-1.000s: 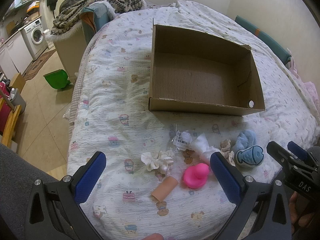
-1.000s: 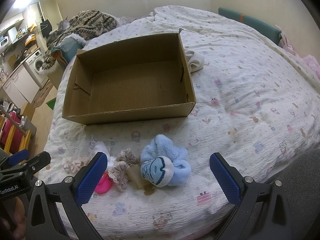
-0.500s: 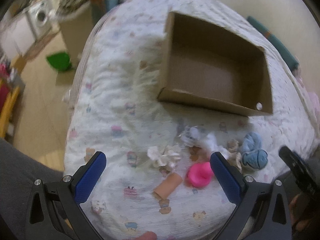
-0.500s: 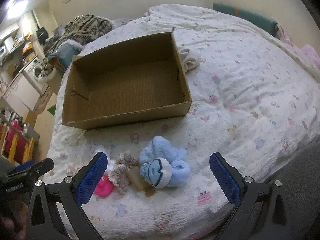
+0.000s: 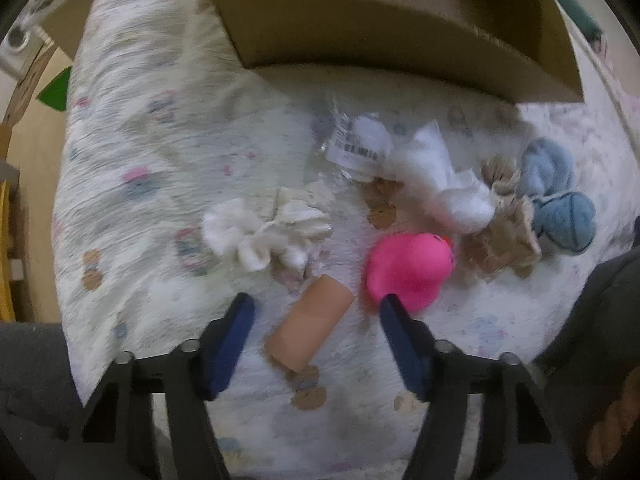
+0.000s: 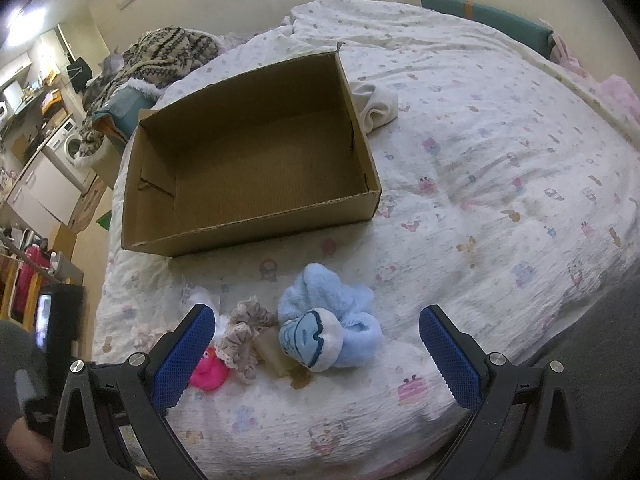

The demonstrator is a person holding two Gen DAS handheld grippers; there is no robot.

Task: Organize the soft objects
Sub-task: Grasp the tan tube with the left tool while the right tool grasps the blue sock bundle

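Several soft objects lie on the bed in front of an empty cardboard box (image 6: 256, 168). In the left wrist view my left gripper (image 5: 316, 320) is open and low over a peach-coloured tube (image 5: 310, 330), which lies between its fingers. A pink duck (image 5: 412, 270), a white scrunchie (image 5: 264, 236), a white cloth (image 5: 452, 196) and a beige scrunchie (image 5: 504, 240) lie just beyond. My right gripper (image 6: 316, 344) is open above light blue socks (image 6: 328, 320). The box also shows in the left wrist view (image 5: 400, 40).
A plastic bag with a barcode label (image 5: 360, 148) lies near the box front. A cream cloth (image 6: 376, 108) sits right of the box. The bed edge drops to the floor at the left, with a washing machine (image 6: 70, 146) beyond.
My left gripper has dropped forward toward the objects and narrowed its opening around the peach tube. The right gripper has shifted slightly; the objects have not moved.
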